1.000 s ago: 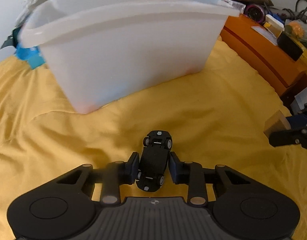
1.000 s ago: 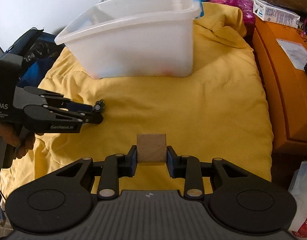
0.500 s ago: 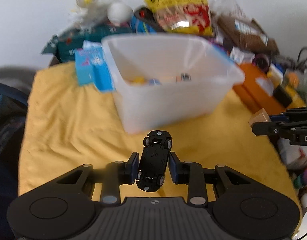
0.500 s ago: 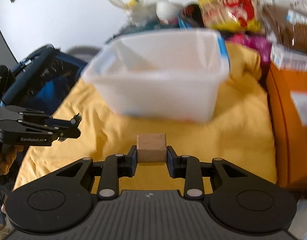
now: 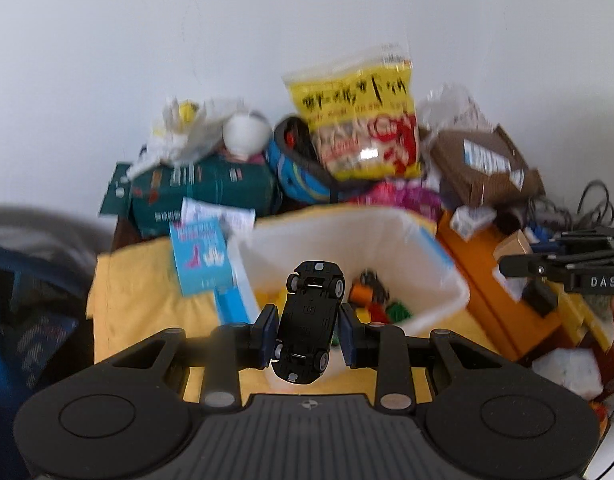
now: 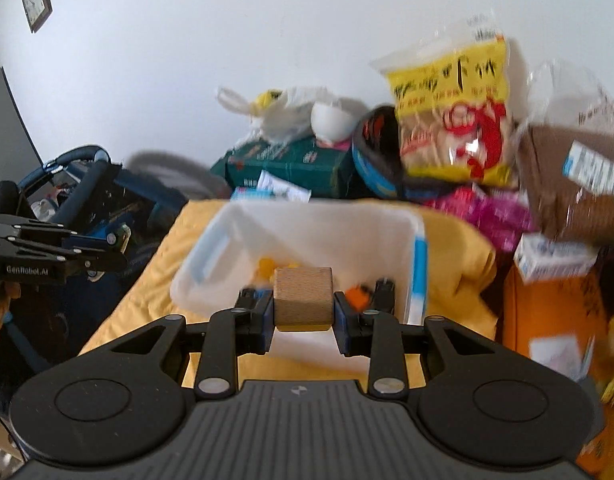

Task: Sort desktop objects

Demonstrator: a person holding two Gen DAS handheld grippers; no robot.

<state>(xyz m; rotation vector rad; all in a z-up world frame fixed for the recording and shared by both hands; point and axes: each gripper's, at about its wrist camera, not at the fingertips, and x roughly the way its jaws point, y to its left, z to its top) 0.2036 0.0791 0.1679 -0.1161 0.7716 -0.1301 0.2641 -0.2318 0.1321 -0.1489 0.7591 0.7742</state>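
Note:
My left gripper (image 5: 307, 330) is shut on a black toy car (image 5: 309, 320), underside up, held above the near rim of the white plastic bin (image 5: 451, 276). My right gripper (image 6: 304, 306) is shut on a wooden cube (image 6: 303, 298), held above the near edge of the same bin (image 6: 211, 256). The bin holds several small colourful toys (image 5: 371, 304). The right gripper with its cube shows at the right of the left wrist view (image 5: 519, 258). The left gripper shows at the left of the right wrist view (image 6: 115, 250).
The bin stands on a yellow cloth (image 5: 135, 288). Behind it lie a yellow snack bag (image 5: 359, 124), a green box (image 5: 203, 188), a brown package (image 5: 483, 168) and white bags. An orange box (image 6: 547, 328) is to the right. A dark blue bag (image 6: 87, 188) is to the left.
Both grippers have risen and tilted up, moving from low over the cloth to above the bin's near rim. The bin's inside is now in view. Both still hold their objects.

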